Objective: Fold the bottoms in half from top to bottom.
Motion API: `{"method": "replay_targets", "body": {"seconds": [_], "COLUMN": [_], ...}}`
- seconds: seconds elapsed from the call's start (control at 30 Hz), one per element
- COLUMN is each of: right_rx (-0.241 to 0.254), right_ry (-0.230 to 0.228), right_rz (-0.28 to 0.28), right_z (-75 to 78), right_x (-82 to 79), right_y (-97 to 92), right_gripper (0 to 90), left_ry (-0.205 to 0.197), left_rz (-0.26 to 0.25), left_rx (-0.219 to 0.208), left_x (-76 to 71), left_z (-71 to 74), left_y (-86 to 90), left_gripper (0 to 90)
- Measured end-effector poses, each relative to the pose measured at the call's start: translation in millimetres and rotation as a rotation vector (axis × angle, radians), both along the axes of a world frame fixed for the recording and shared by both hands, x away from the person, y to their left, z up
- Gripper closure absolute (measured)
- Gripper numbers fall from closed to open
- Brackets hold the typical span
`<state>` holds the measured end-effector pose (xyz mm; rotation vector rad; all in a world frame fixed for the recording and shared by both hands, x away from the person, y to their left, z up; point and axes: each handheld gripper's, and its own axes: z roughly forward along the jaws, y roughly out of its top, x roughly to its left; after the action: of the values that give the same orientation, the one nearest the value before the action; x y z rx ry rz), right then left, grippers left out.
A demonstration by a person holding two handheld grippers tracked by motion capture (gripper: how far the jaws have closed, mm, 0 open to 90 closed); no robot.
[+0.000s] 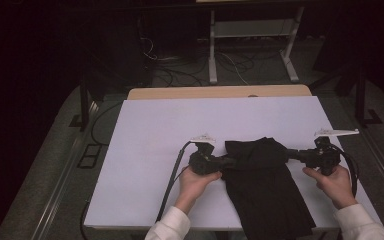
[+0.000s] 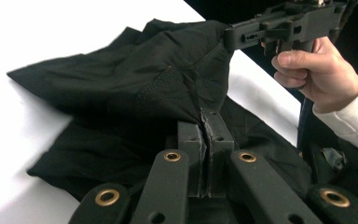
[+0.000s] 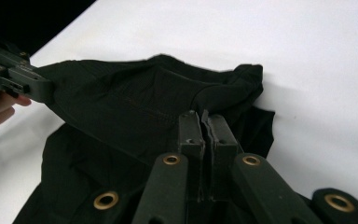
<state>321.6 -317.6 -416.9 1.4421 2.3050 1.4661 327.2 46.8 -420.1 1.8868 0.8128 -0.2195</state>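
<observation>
Between the two tongs lies a black garment, spread on the white table with its lower part hanging over the near edge by the person's sleeves. At the near end, the person's left hand and right hand each hold a tong by its grip, forearms coming in from the bottom of the high view. Ahead of the left hand, the left tongs point sideways toward the garment's left edge, and the left gripper view shows the two black pads pressed together on a fold of the dark cloth, which rises from them in a creased ridge. Opposite, the right tongs point inward at the garment's right edge, and the right gripper view shows them clamped likewise on a pinch of the fabric. The upper part of the garment is lifted and stretched between the two clamped tips, folded over toward its lower part, which lies flat beneath. Beyond the tongs the white table runs bare to its far edge, where a strip of wooden board shows.
</observation>
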Motion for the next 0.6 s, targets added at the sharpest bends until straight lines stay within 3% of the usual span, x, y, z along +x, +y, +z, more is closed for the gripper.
{"method": "replay_targets", "body": {"seconds": [0.37,0.6], "right_rx": [-0.022,-0.041], "right_ry": [0.033,0.064], "right_rz": [0.012,0.031], "right_z": [-5.7,-8.5], "right_x": [-11.3,-15.5], "right_y": [-4.0,-3.3], "right_gripper": [85.7,85.6], "left_ry": [0.009,0.038], "left_rz": [-0.055,-0.076], "left_rx": [0.069,0.099], "left_x": [-12.0,-16.4], "left_z": [-2.0,-7.5], "left_y": [-11.0,-10.8], "left_gripper": [86.6,86.5]}}
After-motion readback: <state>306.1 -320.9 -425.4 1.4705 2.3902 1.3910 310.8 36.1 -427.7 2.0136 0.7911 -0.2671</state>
